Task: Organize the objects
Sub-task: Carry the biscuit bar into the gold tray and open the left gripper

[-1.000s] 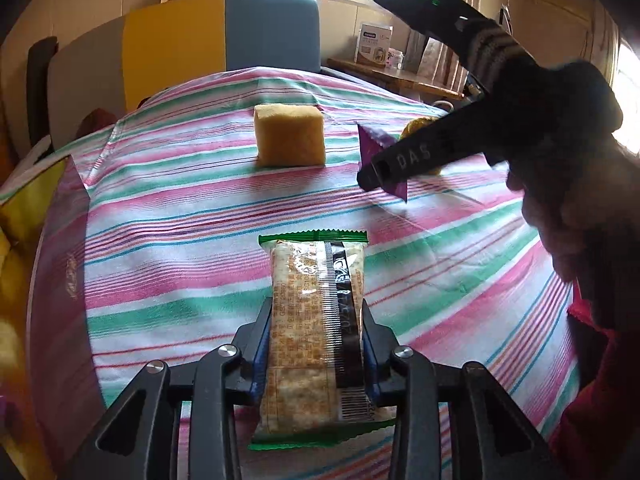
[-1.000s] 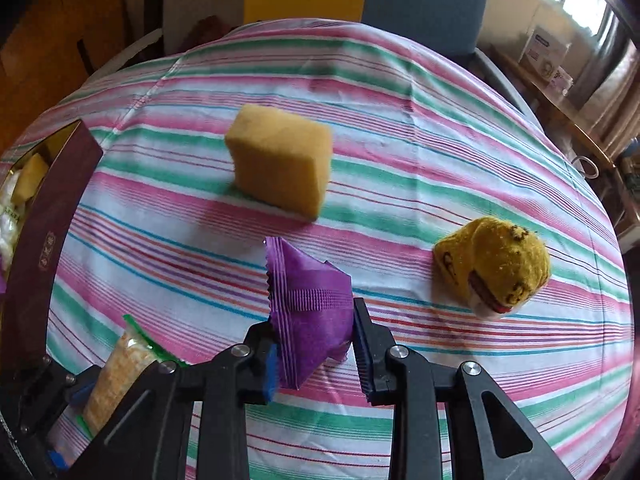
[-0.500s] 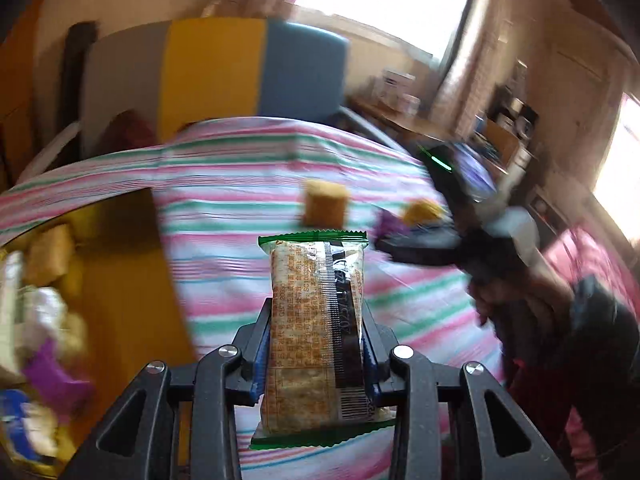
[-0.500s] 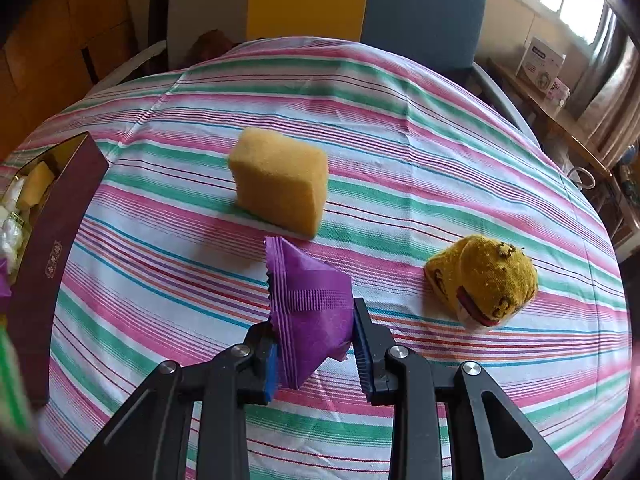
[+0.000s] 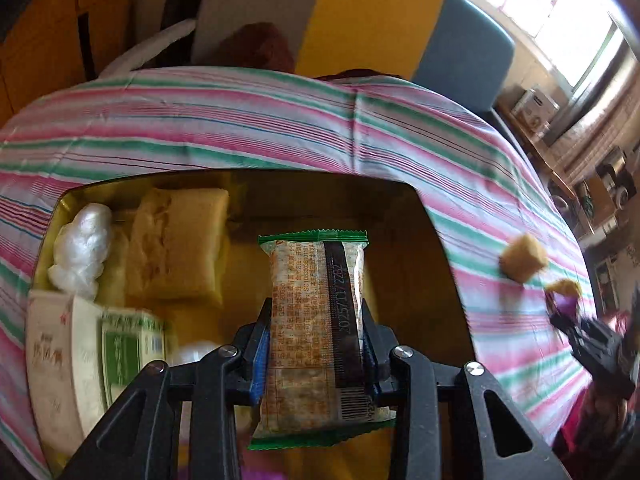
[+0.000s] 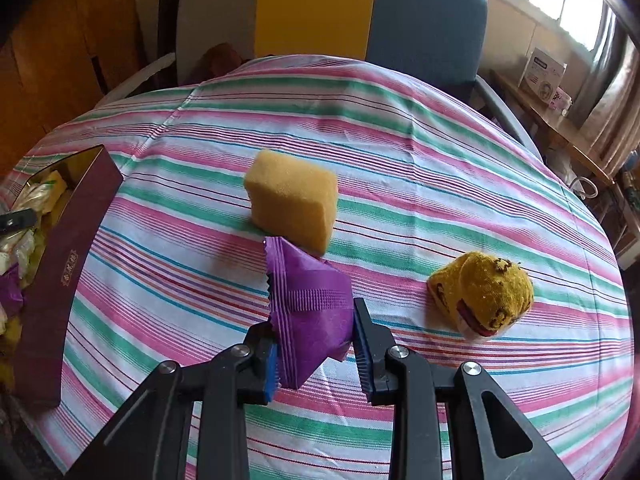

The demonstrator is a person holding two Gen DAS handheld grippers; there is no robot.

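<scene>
Box [image 5: 440, 240] part-filled with snacks. Left gripper [image 5: 316, 344] clamps cracker pack [image 5: 316, 320] above box; right gripper [image 6: 314, 354] clamps purple packet [image 6: 308, 304]. Sponge [image 6: 292, 204], yellow sock [image 6: 484, 292] remain on tablecloth [image 6: 400, 128].

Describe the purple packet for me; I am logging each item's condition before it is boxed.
The purple packet is a small crinkled pouch of matte, foil-like wrap with a serrated, ribbed seal along its left edge. It looks puffed and slightly creased. It is held tilted above the striped tablecloth, pinched between the blue pads of the right gripper. It overlaps the sponge in view; whether they touch cannot be told.
</scene>
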